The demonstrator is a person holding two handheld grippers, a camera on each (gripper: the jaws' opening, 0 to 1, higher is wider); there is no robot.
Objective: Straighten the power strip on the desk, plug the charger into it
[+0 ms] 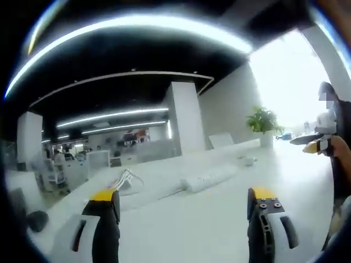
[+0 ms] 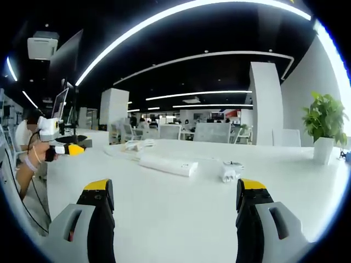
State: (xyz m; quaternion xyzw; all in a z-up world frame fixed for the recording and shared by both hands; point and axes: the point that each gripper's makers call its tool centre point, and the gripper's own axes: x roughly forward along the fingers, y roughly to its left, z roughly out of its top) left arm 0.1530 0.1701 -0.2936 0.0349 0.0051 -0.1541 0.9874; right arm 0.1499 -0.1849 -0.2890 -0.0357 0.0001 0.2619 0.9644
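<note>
Left gripper (image 1: 184, 200) jaws wide apart, nothing btwn them, over bare white desk (image 1: 186, 230). Right gripper (image 2: 174, 192) same: jaws wide, holding nothing. Further out in right gripper view, white power strip (image 2: 168, 164) lies flat at an angle mid-desk; small white charger (image 2: 231, 171) just beside its right end, not touching. Cable coil (image 2: 134, 146) behind strip. Potted plant (image 2: 323, 127) far right edge.

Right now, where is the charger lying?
In the right gripper view, the charger lies on the white desk, just right of the power strip and apart from it, left of the potted plant.
</note>
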